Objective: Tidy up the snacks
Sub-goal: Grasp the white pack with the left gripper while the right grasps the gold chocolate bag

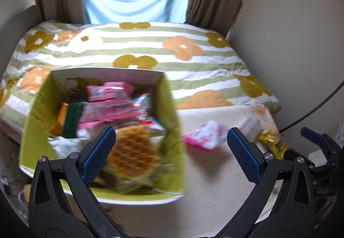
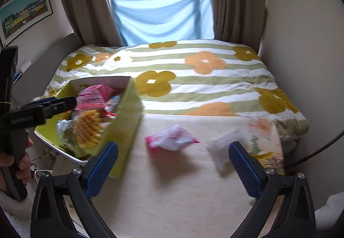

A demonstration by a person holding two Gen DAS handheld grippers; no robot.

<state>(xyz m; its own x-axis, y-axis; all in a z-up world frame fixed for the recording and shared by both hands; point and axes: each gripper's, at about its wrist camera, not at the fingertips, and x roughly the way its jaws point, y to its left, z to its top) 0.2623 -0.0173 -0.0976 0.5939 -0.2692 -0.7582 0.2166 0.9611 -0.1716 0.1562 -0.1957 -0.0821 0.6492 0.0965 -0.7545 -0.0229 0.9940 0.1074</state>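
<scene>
A green cardboard box stands on the light table, filled with snacks: pink packets and a waffle pack on top. My left gripper is open and empty above the box's near right corner. It also shows in the right wrist view over the box. A pink-and-white packet lies loose on the table. A white packet and a yellow packet lie further right. My right gripper is open and empty, just short of the pink-and-white packet.
A bed with a striped floral cover lies directly behind the table. Curtains and a window stand at the back. A wall is close on the right. A dark cable hangs at the right edge.
</scene>
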